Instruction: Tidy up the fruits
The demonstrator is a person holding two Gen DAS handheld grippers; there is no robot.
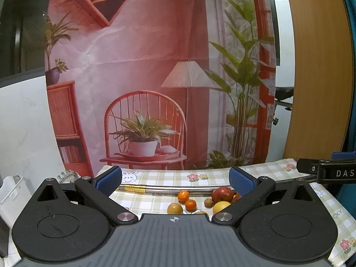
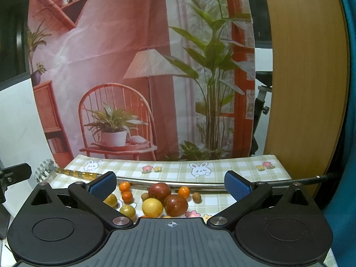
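- Lying loose on a checked tablecloth (image 2: 222,166) printed with bunnies and flowers, the fruits are clustered near the cloth's front edge, just ahead of both grippers.
- Two glossy dark-red apples (image 2: 159,191) sit touching or nearly so, the nearer one (image 2: 176,204) beside a smooth round yellow fruit (image 2: 152,207).
- Small shiny oranges (image 2: 124,187) lie around them, with two dull brown nut-like balls (image 2: 196,197) and two yellow-green round fruits (image 2: 127,210) at the left.
- A long polished metal rod (image 2: 178,183) with a gold ribbed section and a toothed rake-like head (image 2: 44,172) lies across the cloth just behind the fruit.
- Behind the table hangs a wrinkled fabric backdrop (image 2: 124,44) printed with a red room scene.
- The right gripper (image 2: 170,185) has its jaws spread wide, blue textured pads (image 2: 237,188) bare, holding and touching nothing.
- The left gripper (image 1: 175,181) is likewise wide apart and holds nothing; the red apple (image 1: 222,194) appears partly behind its right pad (image 1: 241,181).
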